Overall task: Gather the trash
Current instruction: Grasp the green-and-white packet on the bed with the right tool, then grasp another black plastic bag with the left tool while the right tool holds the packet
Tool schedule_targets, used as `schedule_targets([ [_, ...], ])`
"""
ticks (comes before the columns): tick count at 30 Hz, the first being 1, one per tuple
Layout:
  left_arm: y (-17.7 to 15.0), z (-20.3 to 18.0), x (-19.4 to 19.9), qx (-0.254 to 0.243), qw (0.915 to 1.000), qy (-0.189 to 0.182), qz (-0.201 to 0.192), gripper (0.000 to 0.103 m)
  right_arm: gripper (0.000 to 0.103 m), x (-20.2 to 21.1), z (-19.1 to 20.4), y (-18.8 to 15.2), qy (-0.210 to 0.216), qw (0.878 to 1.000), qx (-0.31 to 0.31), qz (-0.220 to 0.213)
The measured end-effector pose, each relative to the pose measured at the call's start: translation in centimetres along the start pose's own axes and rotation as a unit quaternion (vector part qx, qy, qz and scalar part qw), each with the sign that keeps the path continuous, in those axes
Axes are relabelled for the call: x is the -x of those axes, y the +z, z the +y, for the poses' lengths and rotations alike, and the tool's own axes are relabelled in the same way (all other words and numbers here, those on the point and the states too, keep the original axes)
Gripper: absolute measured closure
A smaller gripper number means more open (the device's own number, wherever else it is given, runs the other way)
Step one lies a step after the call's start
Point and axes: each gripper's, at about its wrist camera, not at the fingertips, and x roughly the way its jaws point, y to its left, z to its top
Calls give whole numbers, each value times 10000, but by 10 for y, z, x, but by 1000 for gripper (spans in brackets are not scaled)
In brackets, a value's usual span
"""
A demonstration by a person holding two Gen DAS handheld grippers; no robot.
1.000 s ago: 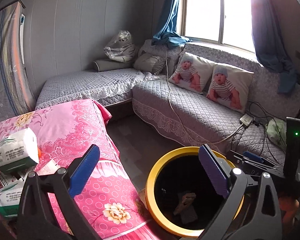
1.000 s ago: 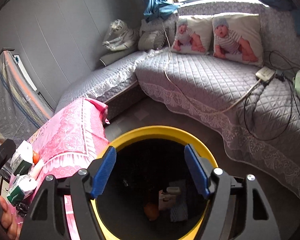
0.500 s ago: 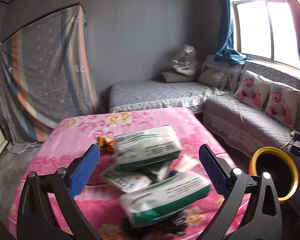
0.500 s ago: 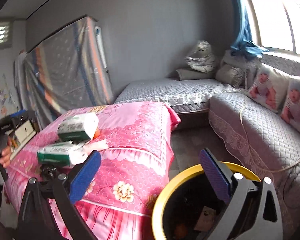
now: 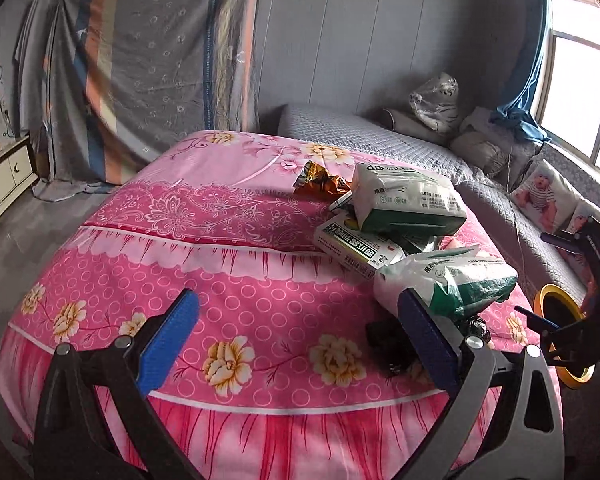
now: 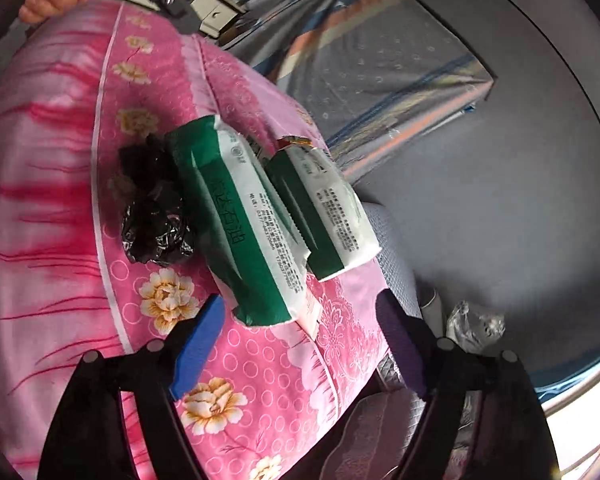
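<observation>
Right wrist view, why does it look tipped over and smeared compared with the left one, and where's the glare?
Right wrist view: the picture is rolled, so the pink bedspread runs up the left side, and the grey wall is smeared; the green and white packets stay readable. Left wrist view: level and sharp, fisheye bending the edges, with the window blown out white at the right.

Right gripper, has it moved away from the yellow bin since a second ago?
Yes. The right gripper swung from above the bin to the pink bedspread, facing the green-and-white packs.

Wrappers (image 5: 408, 200) on bed (image 5: 180, 240), bin (image 5: 560, 308) right.
</observation>
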Motion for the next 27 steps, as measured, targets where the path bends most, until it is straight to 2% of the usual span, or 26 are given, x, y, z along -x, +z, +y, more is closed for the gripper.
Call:
schedule_targets([
  [4, -5, 11, -1, 183, 9997, -123, 84, 8, 29, -26, 3, 7, 343, 9971, 663, 122],
  [11, -8, 15, -9, 225, 9993, -225, 205, 8, 29, -62, 6, 28, 887, 9912, 941, 291],
  [14, -11, 9, -10, 80, 9990, -335, 273, 8, 36, -72, 7, 35, 1115, 9892, 880, 362],
  [15, -12, 6, -9, -4, 9990, -349, 273, 8, 38, -75, 5, 37, 1229, 9885, 775, 413],
  [17, -13, -2, -9, -219, 9988, -360, 252, 8, 61, -85, -2, 39, 1745, 9816, 370, 684],
  [18, -13, -6, -8, -332, 9984, -374, 247, 8, 78, -89, -7, 39, 1985, 9770, 87, 776],
  [21, -14, -22, -4, -755, 9955, -522, 219, 8, 80, -87, -21, 37, 2125, 9734, -416, 754],
  [24, -17, -40, -2, -1329, 9883, -720, 201, 8, 82, -77, -46, 30, 2408, 9616, -1178, 593],
  [26, -18, -52, -6, -1685, 9814, -881, 263, 8, 82, -67, -67, 22, 2584, 9485, -1779, 436],
  [27, -19, -57, -8, -1841, 9774, -999, 284, 8, 82, -62, -77, 16, 2718, 9379, -2126, 345],
])
